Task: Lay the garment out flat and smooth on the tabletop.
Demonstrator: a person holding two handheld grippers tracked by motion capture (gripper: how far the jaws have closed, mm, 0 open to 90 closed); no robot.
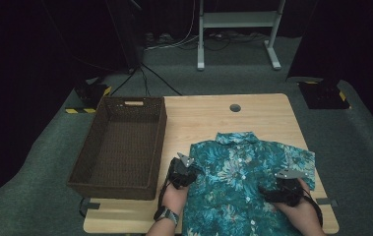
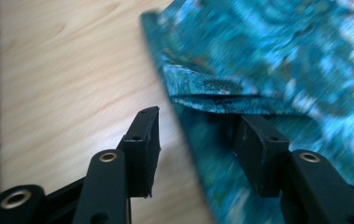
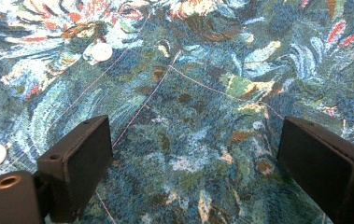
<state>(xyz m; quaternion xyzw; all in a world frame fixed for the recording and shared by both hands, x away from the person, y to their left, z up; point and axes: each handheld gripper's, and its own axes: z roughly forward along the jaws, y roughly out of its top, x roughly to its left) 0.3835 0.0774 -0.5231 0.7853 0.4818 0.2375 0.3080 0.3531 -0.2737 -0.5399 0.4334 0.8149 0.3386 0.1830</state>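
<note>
The floral shirt (image 1: 243,182) lies flat on the desk (image 1: 199,118) right of the basket (image 1: 120,147), soft and limp, best pinched at its folded edge; both grippers' fingers (image 2: 142,140) stand open, holding nothing.

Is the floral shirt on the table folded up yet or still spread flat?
Spread flat: the shirt lies front up on the table, collar away from the person, right sleeve out; the left sleeve edge looks turned over.

Two black tools, left tool (image 1: 183,172) and right tool (image 1: 286,189), each topped by a grey three-cornered plate; brass-ringed screw holes; a dark wristwatch (image 1: 167,215).
</note>
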